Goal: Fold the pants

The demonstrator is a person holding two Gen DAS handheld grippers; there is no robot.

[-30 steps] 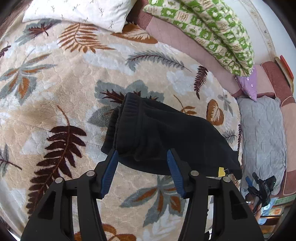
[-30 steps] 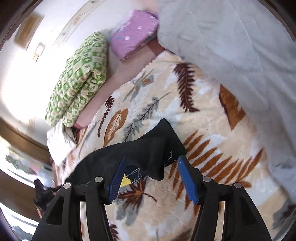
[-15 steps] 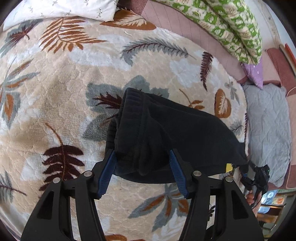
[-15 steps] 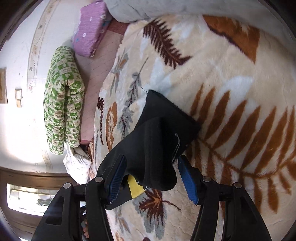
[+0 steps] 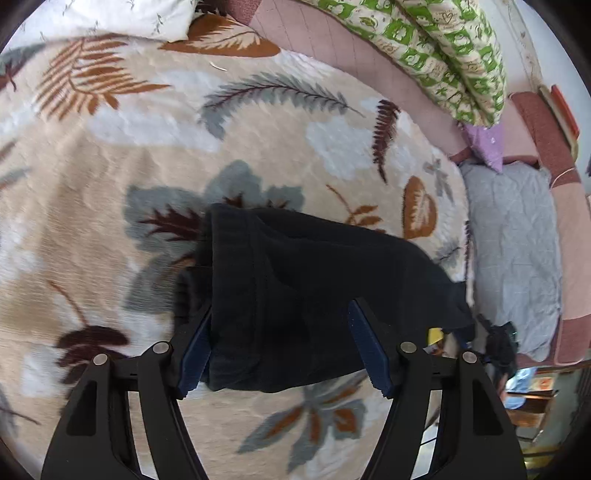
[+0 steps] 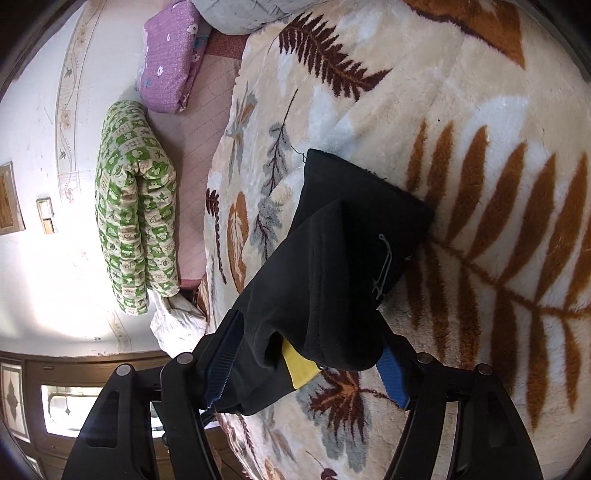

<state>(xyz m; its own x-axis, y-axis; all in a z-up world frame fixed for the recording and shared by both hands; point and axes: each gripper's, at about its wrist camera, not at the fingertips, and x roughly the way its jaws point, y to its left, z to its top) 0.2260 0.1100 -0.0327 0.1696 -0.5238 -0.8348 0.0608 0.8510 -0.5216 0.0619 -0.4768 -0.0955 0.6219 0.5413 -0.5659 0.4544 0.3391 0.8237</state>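
Black pants lie folded on a leaf-patterned blanket. In the left wrist view my left gripper straddles their waistband end; its jaws are opening and the blue pads stand at the cloth's sides without squeezing it. At the far end of the pants my right gripper shows small and dark. In the right wrist view my right gripper is opening too, with a loose fold of the pants and a yellow tag sagging between its pads.
A rolled green-patterned quilt and a purple pillow lie along the wall side. A grey cover lies beyond the pants' far end, a white pillow at the head. Wooden furniture stands off the bed's edge.
Both grippers' jaws have widened. The left gripper came in closer over the waistband end. The right gripper sank and rolled, and its end of the pants came down onto the blanket.
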